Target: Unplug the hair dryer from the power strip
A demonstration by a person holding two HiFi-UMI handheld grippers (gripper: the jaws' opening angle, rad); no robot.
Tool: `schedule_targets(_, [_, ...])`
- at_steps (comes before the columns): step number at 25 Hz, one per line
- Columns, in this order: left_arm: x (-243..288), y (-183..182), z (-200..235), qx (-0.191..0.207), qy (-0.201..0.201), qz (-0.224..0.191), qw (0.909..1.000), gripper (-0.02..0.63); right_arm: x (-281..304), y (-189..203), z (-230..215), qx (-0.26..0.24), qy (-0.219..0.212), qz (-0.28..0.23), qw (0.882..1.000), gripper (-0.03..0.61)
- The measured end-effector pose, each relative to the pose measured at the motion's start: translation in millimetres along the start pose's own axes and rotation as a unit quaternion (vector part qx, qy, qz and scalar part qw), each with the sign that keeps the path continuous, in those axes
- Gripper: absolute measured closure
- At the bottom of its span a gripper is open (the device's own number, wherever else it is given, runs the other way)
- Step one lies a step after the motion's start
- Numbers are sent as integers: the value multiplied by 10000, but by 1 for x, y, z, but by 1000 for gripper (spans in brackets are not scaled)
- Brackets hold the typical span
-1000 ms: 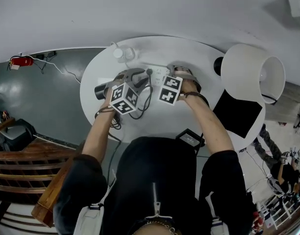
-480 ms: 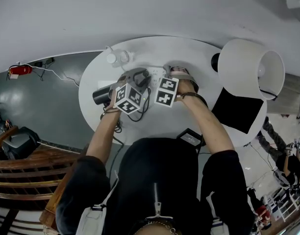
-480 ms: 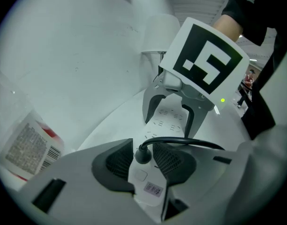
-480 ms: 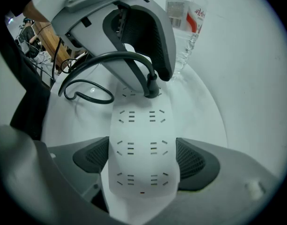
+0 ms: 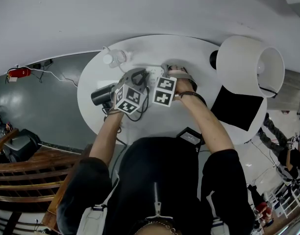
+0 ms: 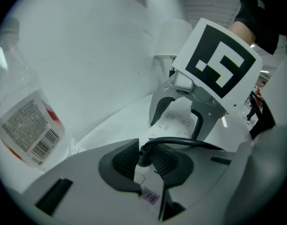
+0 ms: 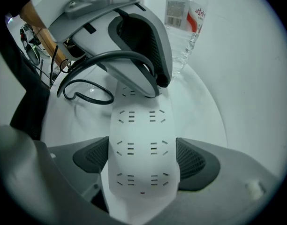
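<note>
The white power strip [image 7: 139, 139] lies on the round white table [image 5: 189, 53]. My right gripper [image 7: 142, 161] is shut on its near end, one pad against each long side. At the strip's far end my left gripper [image 6: 144, 157] is shut on the black plug [image 6: 143, 154] of the hair dryer's cable [image 7: 87, 90]. The plug's prongs are hidden. The black hair dryer [image 5: 102, 95] lies on the table left of both grippers. In the head view the left gripper [image 5: 135, 77] and right gripper [image 5: 175, 73] stand close together over the strip [image 5: 155, 73].
A clear plastic water bottle [image 7: 183, 18] stands beyond the strip, near the table's far edge [image 5: 113, 58]. A large white lamp shade [image 5: 248, 67] rises at the table's right. A black flat panel [image 5: 236, 109] and a small black box [image 5: 189, 137] lie toward the near right.
The two grippers have drawn a little closer together over the strip. The left gripper has shifted slightly right.
</note>
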State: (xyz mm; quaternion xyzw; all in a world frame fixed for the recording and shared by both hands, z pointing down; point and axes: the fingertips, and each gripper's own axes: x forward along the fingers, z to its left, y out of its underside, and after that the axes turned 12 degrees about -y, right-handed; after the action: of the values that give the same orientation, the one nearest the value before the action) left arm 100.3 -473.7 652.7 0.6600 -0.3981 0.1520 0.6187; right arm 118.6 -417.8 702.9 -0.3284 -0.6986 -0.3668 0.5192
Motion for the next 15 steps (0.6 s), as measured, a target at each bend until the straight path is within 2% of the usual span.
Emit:
schedule_targets(7, [-1,-1,0,-230,-80,-79,9997,554,0,1,0,10,-9,16,10000,149])
schedule_targets(15, [-2,-1,1,-131,-326,-173,9992,560,2,0,0,15,-12,65,10000,147])
